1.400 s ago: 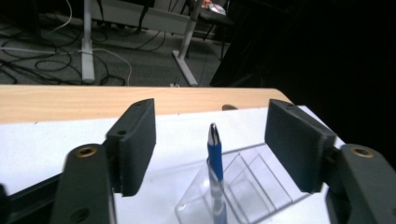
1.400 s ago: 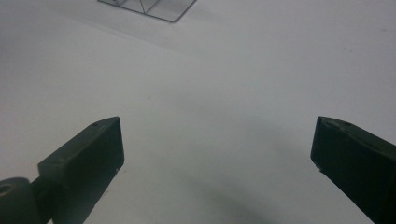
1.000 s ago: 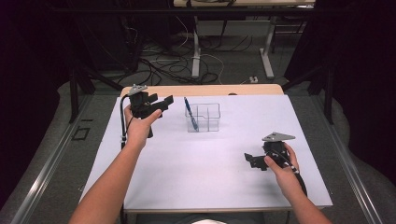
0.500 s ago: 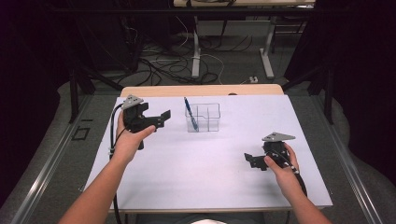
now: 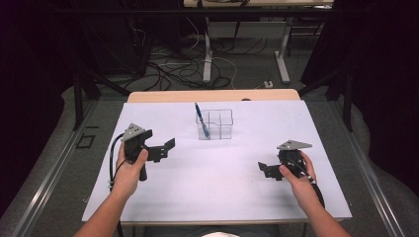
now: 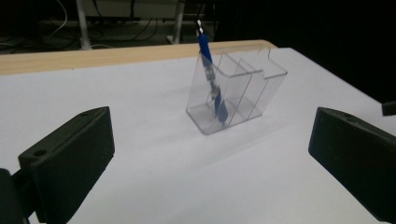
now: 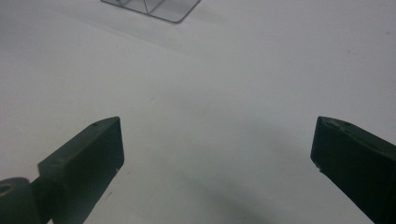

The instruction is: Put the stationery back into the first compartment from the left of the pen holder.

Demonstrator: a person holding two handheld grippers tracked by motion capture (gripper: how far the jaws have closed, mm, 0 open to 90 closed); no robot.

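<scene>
Clear plastic organizer (image 5: 215,124) holds a leaning blue pen (image 5: 201,120); both grippers' fingers spread, empty.

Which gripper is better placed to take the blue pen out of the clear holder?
Probably the left gripper. It is open and faces the pen standing in the holder. The right gripper, also open, looks down at the table.

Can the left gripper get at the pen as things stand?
Probably yes: the left gripper is open and faces the pen, which leans in the clear holder, top sticking out; bare table lies between.
</scene>
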